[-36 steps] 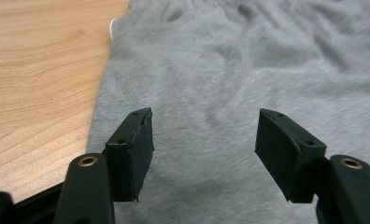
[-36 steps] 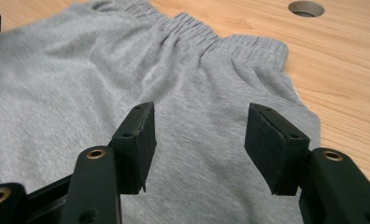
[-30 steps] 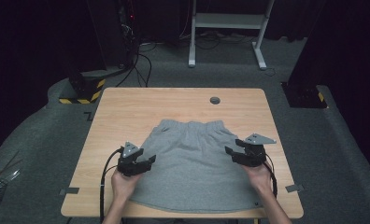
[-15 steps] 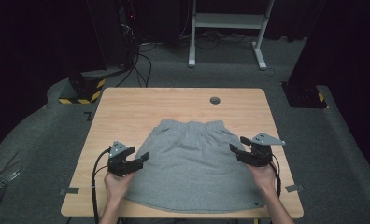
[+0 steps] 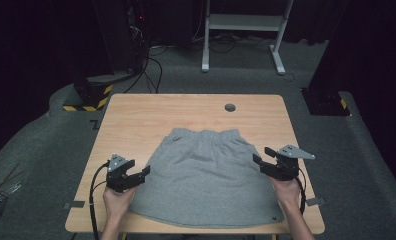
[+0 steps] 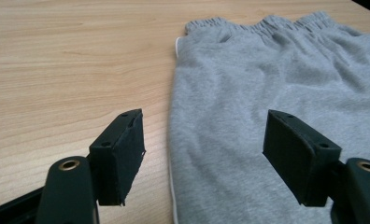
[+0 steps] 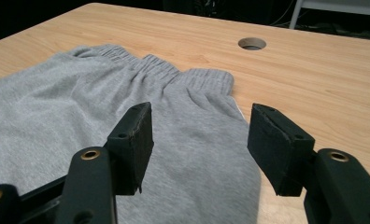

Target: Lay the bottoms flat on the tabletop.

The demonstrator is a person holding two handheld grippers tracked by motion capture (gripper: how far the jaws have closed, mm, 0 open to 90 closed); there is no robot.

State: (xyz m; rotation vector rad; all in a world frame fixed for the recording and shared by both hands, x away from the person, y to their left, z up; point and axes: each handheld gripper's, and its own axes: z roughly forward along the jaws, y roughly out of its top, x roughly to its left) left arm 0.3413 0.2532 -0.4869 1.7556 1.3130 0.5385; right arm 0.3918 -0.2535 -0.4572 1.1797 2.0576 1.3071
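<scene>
Here, a grey sweat-fabric garment with an elastic waistband (image 5: 206,180) is lying spread flat at the centre of the light wooden surface (image 5: 136,120), unfolded; the left gripper (image 5: 142,175), jaws just opening, and right gripper (image 5: 259,159) are hovering open at its edges, gripping nothing.

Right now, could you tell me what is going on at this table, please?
A person is working on grey shorts spread flat on a wooden table, waistband at the far side. The left hand-held gripper sits at the garment's left edge and the right hand-held gripper at its right edge. Both stand open with nothing clamped; the left one's jaws have just been opening, with the shorts' edge lying below them. The fabric lies loose on the table.
</scene>
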